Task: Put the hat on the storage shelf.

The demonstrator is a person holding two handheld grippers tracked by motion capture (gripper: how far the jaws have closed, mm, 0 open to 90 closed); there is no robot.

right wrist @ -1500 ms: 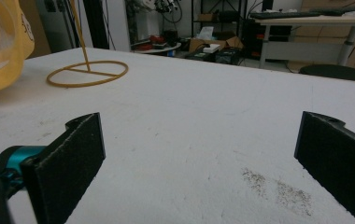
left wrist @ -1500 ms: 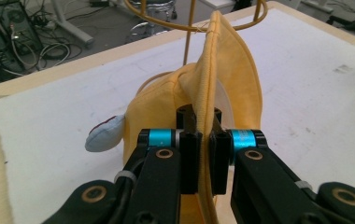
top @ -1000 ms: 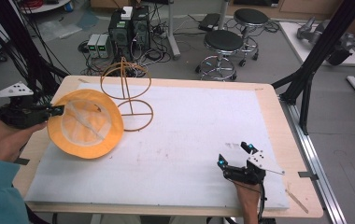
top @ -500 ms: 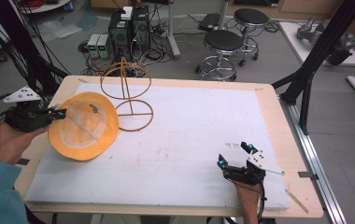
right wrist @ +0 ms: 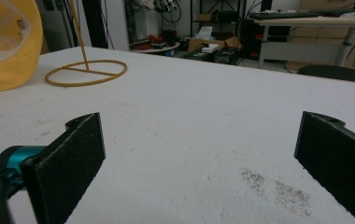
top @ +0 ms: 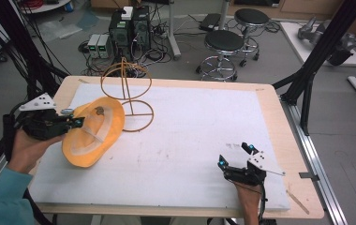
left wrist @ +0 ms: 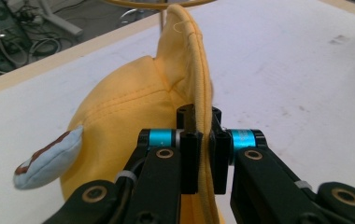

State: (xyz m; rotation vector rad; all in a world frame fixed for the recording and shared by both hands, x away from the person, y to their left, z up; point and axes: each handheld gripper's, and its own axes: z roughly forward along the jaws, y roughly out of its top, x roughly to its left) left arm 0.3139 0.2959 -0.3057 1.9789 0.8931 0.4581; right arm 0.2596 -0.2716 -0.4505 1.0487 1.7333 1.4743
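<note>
A yellow cap point(top: 94, 131) is held tilted over the left part of the white mat, its hollow inside facing the high view. My left gripper point(top: 75, 123) is shut on the cap's edge; in the left gripper view the yellow fabric point(left wrist: 133, 102) is pinched between the two black pads, and a pale blue strap tab point(left wrist: 49, 158) sticks out at the left. A wire stand point(top: 128, 93) with a ring base and a ring top stands just behind the cap. My right gripper point(top: 236, 157) rests near the front right of the mat, its jaws wide open with nothing between them.
The white mat point(top: 195, 126) covers a wooden table point(top: 279, 122). Black frame posts point(top: 314, 61) rise at the right and left. Stools point(top: 225, 47), computer boxes and cables sit on the floor beyond the far edge.
My left gripper has carried the cap leftward and a little down, away from the wire stand, and the cap has tipped. The right gripper has stayed where it was.
</note>
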